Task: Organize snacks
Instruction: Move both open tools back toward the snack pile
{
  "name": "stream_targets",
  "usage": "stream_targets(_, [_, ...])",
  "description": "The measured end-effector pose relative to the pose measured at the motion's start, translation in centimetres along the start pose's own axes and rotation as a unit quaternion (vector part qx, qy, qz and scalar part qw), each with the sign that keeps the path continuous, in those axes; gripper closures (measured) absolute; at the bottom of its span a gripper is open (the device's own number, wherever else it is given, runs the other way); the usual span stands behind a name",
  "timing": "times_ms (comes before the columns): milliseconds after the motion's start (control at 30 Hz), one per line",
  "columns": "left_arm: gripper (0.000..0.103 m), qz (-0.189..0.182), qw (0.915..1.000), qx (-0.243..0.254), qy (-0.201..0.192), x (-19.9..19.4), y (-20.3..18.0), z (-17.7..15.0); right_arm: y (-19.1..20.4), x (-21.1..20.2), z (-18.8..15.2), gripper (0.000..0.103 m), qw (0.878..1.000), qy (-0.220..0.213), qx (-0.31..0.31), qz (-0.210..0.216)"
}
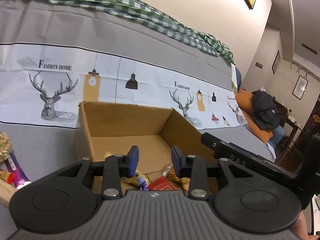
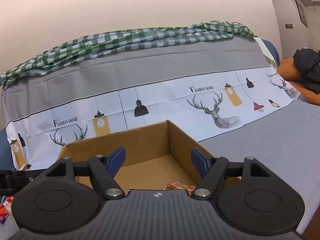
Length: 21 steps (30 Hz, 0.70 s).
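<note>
Cardboard box (image 1: 128,124) sits open on the grey-covered seat, serving as the collecting bin; a few snack packets (image 1: 160,184) already lie at its near end, right under both grippers. Left gripper (image 1: 154,160) hangs over them, jaws partly apart, nothing between the pads. Right gripper (image 2: 158,161) is over the same box, jaws wide, empty, looks like a drop-off. More loose snacks (image 1: 12,170) wait left of the box. Box walls crowd both tools together; checked cloth (image 2: 120,40) behind, out of the way
</note>
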<state>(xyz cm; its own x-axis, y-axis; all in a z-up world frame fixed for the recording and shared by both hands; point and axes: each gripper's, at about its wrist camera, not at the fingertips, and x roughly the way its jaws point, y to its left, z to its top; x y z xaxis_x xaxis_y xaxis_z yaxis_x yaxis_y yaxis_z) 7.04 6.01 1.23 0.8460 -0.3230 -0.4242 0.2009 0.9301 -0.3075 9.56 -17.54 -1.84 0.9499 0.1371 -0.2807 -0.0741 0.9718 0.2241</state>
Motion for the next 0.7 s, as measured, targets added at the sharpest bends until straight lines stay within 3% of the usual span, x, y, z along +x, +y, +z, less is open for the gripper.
stream_targets(67, [0.077, 0.007, 1.0, 0.002, -0.001, -0.7, 0.5, 0.0, 0.4, -0.3, 0.0, 0.029, 1.0, -0.005, -0.003, 0.005])
stream_targets(200, [0.086, 0.025, 0.9997, 0.0, 0.005, -2.6, 2.1, 0.3, 1.8, -1.2, -0.2, 0.03, 0.999, -0.02, -0.017, 0.02])
stream_targets(367, [0.086, 0.058, 0.9983, 0.006, 0.007, -5.4, 5.4, 3.0, 3.8, -3.0, -0.4, 0.052, 0.997, -0.034, -0.019, 0.059])
stream_targets(433, [0.086, 0.07, 0.9975, 0.009, 0.005, -6.4, 6.9, 3.5, 4.7, -3.6, -0.5, 0.056, 0.995, -0.037, -0.018, 0.086])
stream_targets(567, [0.086, 0.084, 0.9946, -0.061, 0.008, -8.0, 12.0, 1.4, 6.7, -5.2, -1.2, 0.056, 0.989, -0.041, -0.033, 0.136])
stream_targets(633, [0.091, 0.112, 0.9896, -0.086, 0.028, -8.3, 14.1, 0.7, 7.8, -5.8, -1.5, 0.056, 0.985, -0.035, -0.043, 0.161])
stream_targets(700, [0.091, 0.126, 0.9858, -0.111, 0.004, -9.5, 15.8, 1.0, 8.7, -6.0, -1.9, 0.056, 0.981, -0.019, -0.042, 0.186])
